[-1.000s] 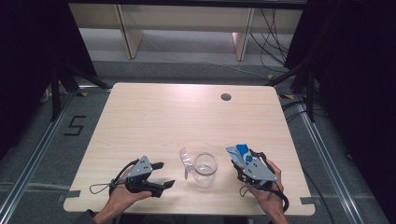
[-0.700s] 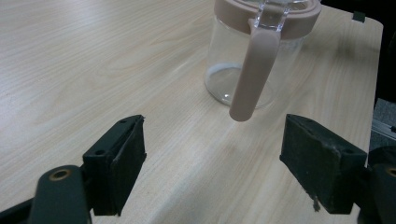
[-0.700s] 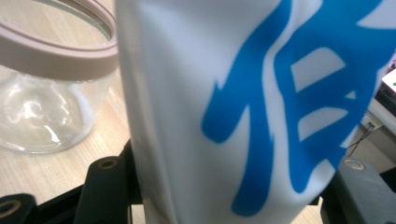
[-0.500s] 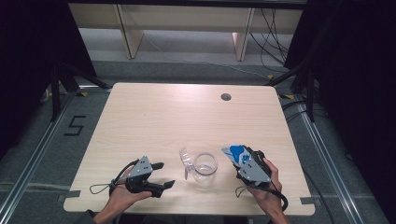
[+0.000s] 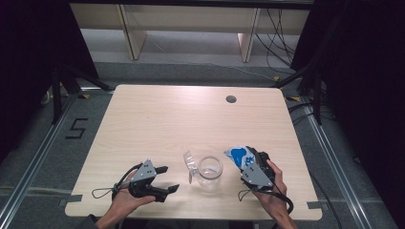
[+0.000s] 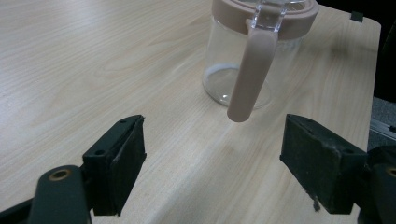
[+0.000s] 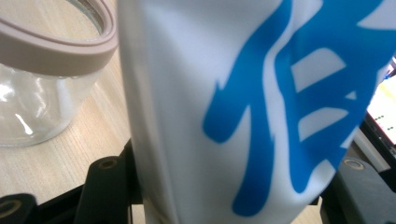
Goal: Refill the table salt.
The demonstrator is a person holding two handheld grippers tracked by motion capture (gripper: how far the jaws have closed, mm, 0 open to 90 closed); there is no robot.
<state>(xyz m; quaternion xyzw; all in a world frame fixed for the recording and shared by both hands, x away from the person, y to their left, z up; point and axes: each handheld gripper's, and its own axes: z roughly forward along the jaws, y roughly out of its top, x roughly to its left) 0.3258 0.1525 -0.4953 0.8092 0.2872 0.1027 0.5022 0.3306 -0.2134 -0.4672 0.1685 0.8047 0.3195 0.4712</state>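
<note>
A clear glass jug (image 5: pixel 210 171) with a pink rim and handle (image 6: pixel 250 74) stands near the table's front edge, its mouth uncovered. My left gripper (image 5: pixel 168 179) rests low to the left of it, open. In the left gripper view its jaws (image 6: pixel 212 172) point at the handle with nothing between them. Just right of the jug, my right gripper (image 5: pixel 247 163) is shut on a white pouch with blue print (image 5: pixel 237 155). The pouch (image 7: pixel 243 107) is tilted towards the jug's rim (image 7: pixel 51 46) and hides most of the jaws.
The wooden table (image 5: pixel 191 119) has a small round cable hole (image 5: pixel 231 99) at the back right. Its front edge runs just below both hands. Pale shelving (image 5: pixel 191 19) stands beyond the far edge, and cables trail on the floor at the right.
The right gripper has edged the pouch slightly left, closer to the jug. The left gripper and the jug have stayed put.
</note>
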